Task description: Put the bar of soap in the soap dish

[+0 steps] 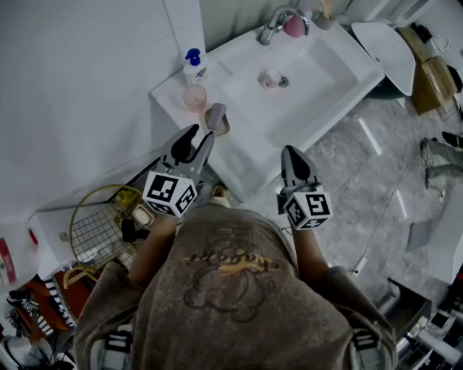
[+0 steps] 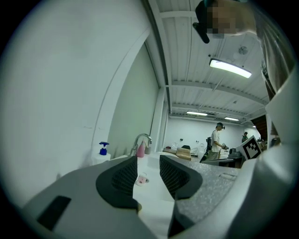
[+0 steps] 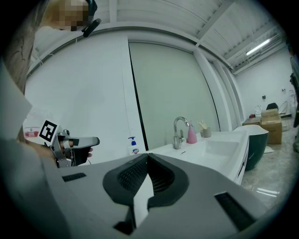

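The white sink (image 1: pixel 239 155) lies ahead of me. On its left ledge stand a small round pink piece (image 1: pixel 194 95) and a mauve block (image 1: pixel 215 115); which is the soap and which the dish I cannot tell. A small pink-white object (image 1: pixel 271 79) lies in the basin by the drain, and it also shows between the left jaws as the pink-white object (image 2: pixel 142 179) far beyond them. My left gripper (image 1: pixel 201 135) is open just short of the mauve block, with nothing between its pads. My right gripper (image 1: pixel 291 150) hangs over the sink's front edge, shut and holding nothing.
A blue-capped pump bottle (image 1: pixel 192 66) stands at the ledge's back left. The tap (image 1: pixel 278 22) and a pink bottle (image 1: pixel 294 27) are behind the basin. A wire basket (image 1: pixel 98 224) sits low at the left. A white fixture (image 1: pixel 391 43) and a cardboard box (image 1: pixel 434 79) are at the right.
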Demonstrator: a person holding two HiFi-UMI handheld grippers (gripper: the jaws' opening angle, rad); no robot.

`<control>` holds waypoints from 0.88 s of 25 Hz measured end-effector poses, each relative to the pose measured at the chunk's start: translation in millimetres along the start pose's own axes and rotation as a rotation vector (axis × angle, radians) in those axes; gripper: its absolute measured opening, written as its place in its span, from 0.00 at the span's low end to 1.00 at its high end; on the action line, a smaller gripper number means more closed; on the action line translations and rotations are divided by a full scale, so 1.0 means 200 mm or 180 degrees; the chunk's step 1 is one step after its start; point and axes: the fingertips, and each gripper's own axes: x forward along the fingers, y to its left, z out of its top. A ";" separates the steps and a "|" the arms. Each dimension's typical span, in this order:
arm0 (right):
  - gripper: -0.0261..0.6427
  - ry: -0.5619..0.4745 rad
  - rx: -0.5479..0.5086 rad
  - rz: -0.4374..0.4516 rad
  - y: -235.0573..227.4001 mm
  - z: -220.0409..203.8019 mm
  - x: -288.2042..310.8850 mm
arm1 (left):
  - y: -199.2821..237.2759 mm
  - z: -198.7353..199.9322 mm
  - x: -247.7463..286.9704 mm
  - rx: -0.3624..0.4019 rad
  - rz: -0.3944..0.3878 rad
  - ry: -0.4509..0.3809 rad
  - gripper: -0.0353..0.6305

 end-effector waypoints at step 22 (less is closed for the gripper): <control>0.04 0.0052 -0.0051 0.0158 0.08 -0.06 -0.01 | 0.07 -0.10 -0.09 -0.0056 0.0278 0.0127 0.06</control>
